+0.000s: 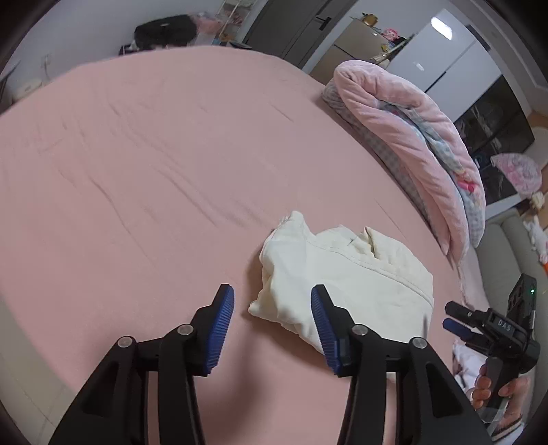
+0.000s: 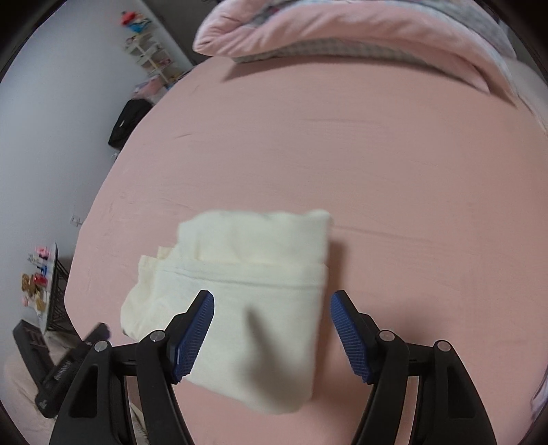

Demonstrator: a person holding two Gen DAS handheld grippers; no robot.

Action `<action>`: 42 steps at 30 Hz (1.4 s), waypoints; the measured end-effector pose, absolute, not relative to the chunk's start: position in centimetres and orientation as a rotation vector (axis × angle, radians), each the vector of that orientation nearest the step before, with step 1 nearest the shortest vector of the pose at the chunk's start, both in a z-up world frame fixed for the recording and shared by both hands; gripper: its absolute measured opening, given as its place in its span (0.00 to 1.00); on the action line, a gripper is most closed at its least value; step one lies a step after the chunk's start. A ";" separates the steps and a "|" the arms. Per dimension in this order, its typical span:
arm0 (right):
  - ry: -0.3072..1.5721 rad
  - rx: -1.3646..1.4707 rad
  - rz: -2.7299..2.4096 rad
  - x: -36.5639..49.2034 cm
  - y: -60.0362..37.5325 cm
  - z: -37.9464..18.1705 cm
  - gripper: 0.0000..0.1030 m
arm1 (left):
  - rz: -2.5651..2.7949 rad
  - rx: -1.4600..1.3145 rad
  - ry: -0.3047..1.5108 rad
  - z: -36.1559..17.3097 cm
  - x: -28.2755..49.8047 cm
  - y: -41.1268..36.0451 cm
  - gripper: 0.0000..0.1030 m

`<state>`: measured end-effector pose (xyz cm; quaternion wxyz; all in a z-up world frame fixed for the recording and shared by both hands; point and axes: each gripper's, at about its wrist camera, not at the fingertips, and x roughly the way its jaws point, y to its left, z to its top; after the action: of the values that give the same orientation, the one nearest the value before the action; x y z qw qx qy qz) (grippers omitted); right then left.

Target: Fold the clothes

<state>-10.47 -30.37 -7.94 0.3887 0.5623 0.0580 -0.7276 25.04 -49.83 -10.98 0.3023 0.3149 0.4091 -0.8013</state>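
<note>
Cream garment motion-blurred

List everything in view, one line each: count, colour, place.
garment: one, cream, folded into a bundle on the bed, near edge
bed sheet: one, pink, covering the bed
quilt: one, pink with a checked lining, rolled along the bed's far side
bag: one, black, beyond the bed by the wall
left gripper: one, black with blue fingers, open, empty
right gripper: one, black with blue fingers, open, above the garment
hand: one, holding the right gripper's handle
</note>
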 end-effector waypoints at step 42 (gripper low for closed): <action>-0.392 1.591 -1.446 -9.5 -31.4 -21.8 0.83 | -2.236 1.190 0.683 -10.1 17.0 -46.8 0.57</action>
<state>-9.52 -31.44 -21.79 0.4600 0.6464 -0.1592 -0.5875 17.02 -46.78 -10.08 0.2564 0.4383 0.2517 -0.8239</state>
